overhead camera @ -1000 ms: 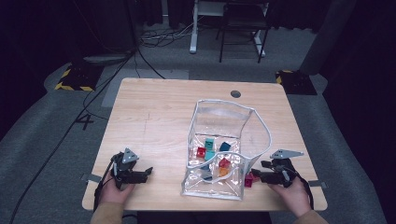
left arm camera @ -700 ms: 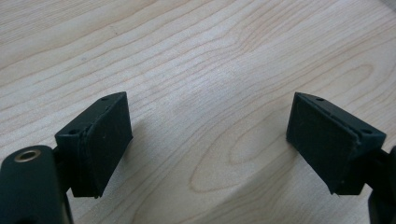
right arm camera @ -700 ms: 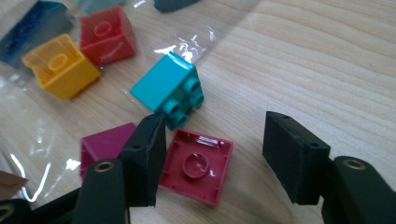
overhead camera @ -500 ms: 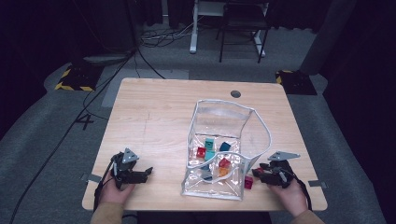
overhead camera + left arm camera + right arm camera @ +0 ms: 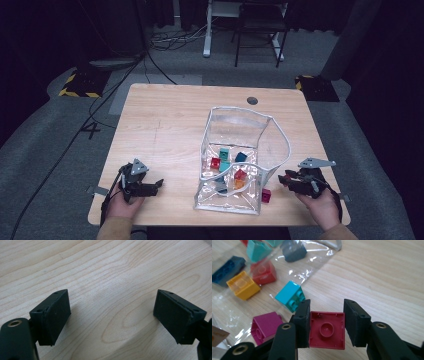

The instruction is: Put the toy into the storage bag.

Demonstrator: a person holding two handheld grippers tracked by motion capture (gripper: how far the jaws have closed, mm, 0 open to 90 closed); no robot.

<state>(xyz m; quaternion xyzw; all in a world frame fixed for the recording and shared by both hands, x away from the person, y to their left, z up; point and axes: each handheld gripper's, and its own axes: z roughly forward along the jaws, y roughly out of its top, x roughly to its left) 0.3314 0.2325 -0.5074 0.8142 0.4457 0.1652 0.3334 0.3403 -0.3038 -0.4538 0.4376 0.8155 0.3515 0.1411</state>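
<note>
At near right, beside the clear bag [image 5: 235, 150], my right gripper [image 5: 326, 322] has just closed on the red block [image 5: 327, 330]; next, carry it into the bag. Left gripper [image 5: 112, 315] idle, jaws apart.

A dark red square brick [image 5: 327, 330] sits between the jaws of the right hand-held gripper [image 5: 326, 323], low in the middle of the right gripper view. Its hollow underside, with one round tube, faces the camera. It hangs clear above the wooden bench [image 5: 387, 277], tilted slightly.
</note>
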